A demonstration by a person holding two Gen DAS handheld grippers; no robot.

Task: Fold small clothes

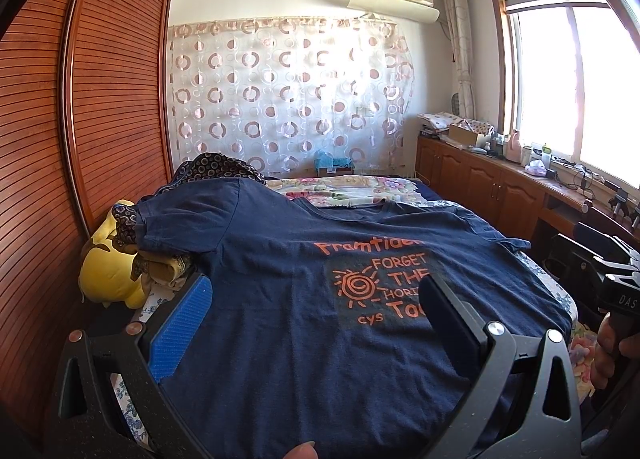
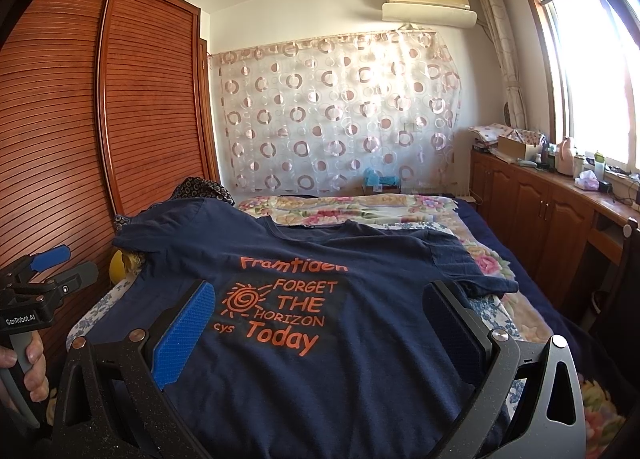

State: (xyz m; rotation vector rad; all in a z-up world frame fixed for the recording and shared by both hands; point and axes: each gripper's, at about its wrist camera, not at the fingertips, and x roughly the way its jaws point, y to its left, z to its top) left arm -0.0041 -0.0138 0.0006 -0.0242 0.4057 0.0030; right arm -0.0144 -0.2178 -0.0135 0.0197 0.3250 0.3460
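Note:
A navy T-shirt (image 1: pixel 280 267) with orange print lies spread flat, front up, on the bed; it also shows in the right wrist view (image 2: pixel 360 259). Its left sleeve drapes over a pile at the bed's left side. My left gripper (image 1: pixel 316 311) is open above the shirt's lower hem, holding nothing. My right gripper (image 2: pixel 320 319) is open above the hem, further right, holding nothing. Each gripper shows at the edge of the other's view: the right gripper (image 1: pixel 600 263) at the right edge, the left gripper (image 2: pixel 52 271) at the left edge.
A yellow plush toy (image 1: pixel 108 279) and patterned clothes (image 1: pixel 216 167) lie at the bed's left side by the slatted wardrobe (image 1: pixel 80 119). A floral quilt (image 2: pixel 352 207) covers the far bed. Wooden cabinets (image 2: pixel 540 203) with clutter run under the window on the right.

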